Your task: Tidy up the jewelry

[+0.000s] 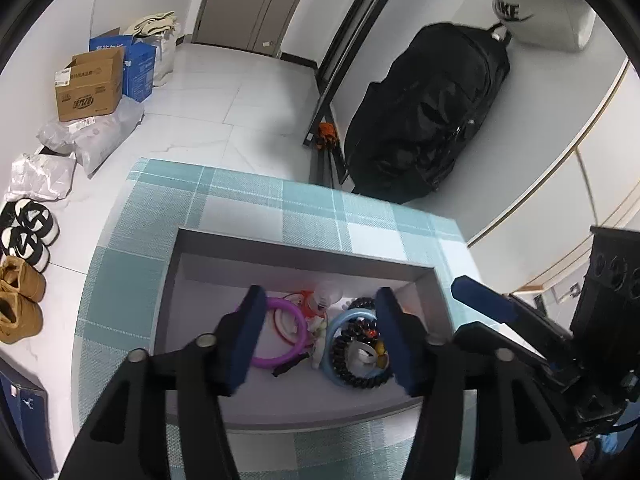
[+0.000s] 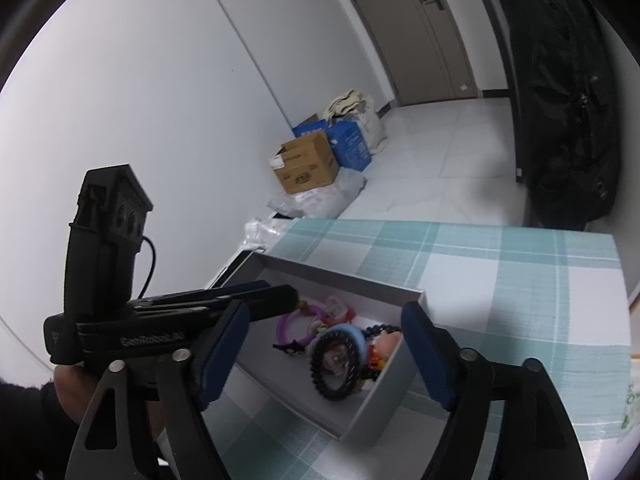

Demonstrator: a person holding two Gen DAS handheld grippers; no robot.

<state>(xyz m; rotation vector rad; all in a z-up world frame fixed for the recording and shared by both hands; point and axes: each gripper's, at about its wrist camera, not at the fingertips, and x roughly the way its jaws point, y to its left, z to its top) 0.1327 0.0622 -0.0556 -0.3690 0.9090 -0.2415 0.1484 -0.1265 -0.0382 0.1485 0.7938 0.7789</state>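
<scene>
Above a grey cardboard box [image 1: 304, 258] on a teal-checked tablecloth [image 1: 248, 196], two hand-held grippers hover over a heap of jewelry. The left gripper [image 1: 320, 336] stands released and empty, directly above the heap, a purple bangle [image 1: 282, 334] under one pad and a pale blue ring [image 1: 334, 356] with a black coil band [image 1: 360, 376] under the other. The right gripper [image 2: 324, 356], also released and empty, looks in from the box's right-hand corner. The left appears nearer, judging by how squarely the pieces sit between its jaws.
</scene>
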